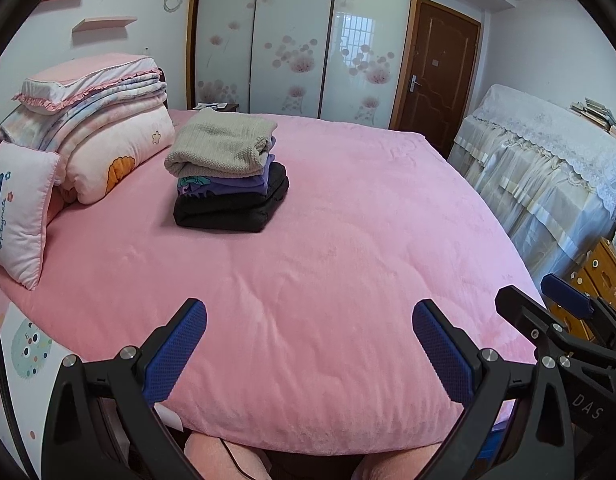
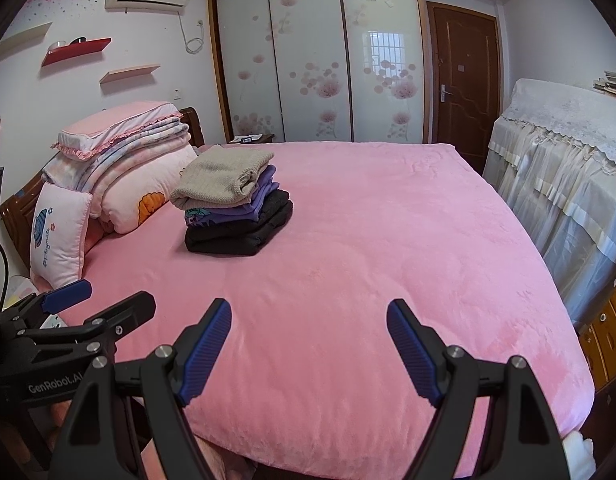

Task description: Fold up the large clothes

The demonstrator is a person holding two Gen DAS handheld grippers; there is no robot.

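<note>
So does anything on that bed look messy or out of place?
Nothing stands out. The stack of folded clothes, beige knit on top, purple and black beneath, sits neatly on the smooth pink blanket, with nothing spilled or askew.

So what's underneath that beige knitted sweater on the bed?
Under the beige sweater lies a folded purple garment, then a black one at the bottom, on the pink bedspread. Anything tucked between the folds is hidden.
</note>
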